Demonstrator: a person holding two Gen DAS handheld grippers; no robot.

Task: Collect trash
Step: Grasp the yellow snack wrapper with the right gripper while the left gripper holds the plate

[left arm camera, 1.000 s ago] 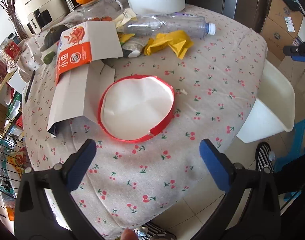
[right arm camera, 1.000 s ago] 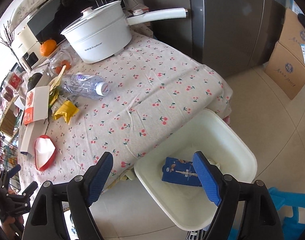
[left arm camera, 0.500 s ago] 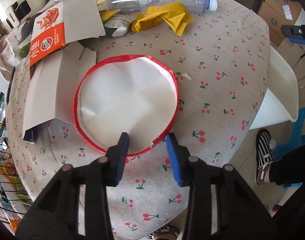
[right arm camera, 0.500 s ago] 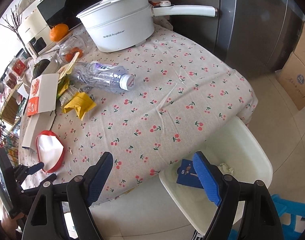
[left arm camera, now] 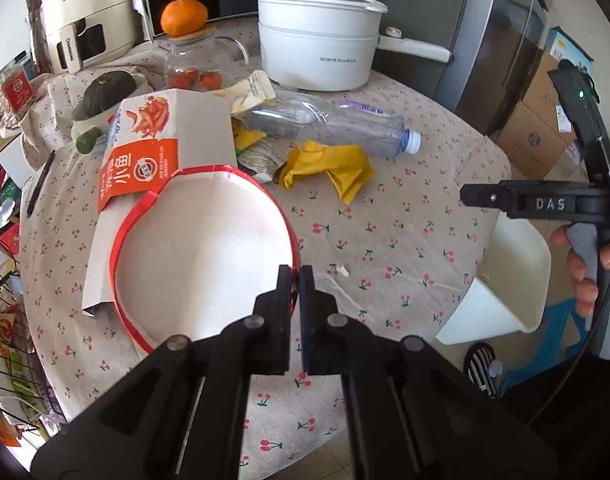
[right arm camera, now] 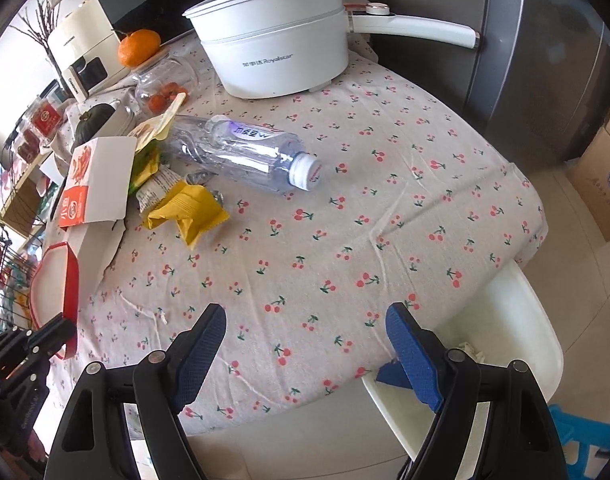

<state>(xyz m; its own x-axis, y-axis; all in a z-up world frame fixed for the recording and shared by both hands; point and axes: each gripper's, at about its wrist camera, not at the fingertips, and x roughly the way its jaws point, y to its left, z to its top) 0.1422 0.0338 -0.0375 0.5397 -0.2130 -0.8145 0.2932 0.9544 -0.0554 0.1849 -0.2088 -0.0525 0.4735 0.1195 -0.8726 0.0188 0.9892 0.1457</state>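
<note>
My left gripper (left arm camera: 295, 276) is shut on the rim of a red-edged white paper lid (left arm camera: 201, 248) and holds it tilted up off the cherry-print tablecloth (left arm camera: 405, 216). The lid also shows in the right wrist view (right arm camera: 51, 284), with the left gripper (right arm camera: 63, 330) below it. My right gripper (right arm camera: 305, 320) is open and empty above the table's near edge. A white trash bin (right arm camera: 517, 328) stands beside the table, also in the left wrist view (left arm camera: 513, 280). On the table lie an orange-and-white carton (left arm camera: 165, 152), a yellow wrapper (left arm camera: 333, 168) and a clear plastic bottle (left arm camera: 329, 124).
A white electric pot (left arm camera: 317, 52) with a long handle stands at the back. A glass jar (left arm camera: 193, 64) with an orange on top, a dark squash (left arm camera: 101, 92) and an air fryer (left arm camera: 89, 36) are at the back left. Cardboard boxes (left arm camera: 545, 128) sit on the floor right.
My left gripper closed on the lid's rim and lifted it, tilting it up. My right gripper moved from over the bin toward the table and stayed open.
</note>
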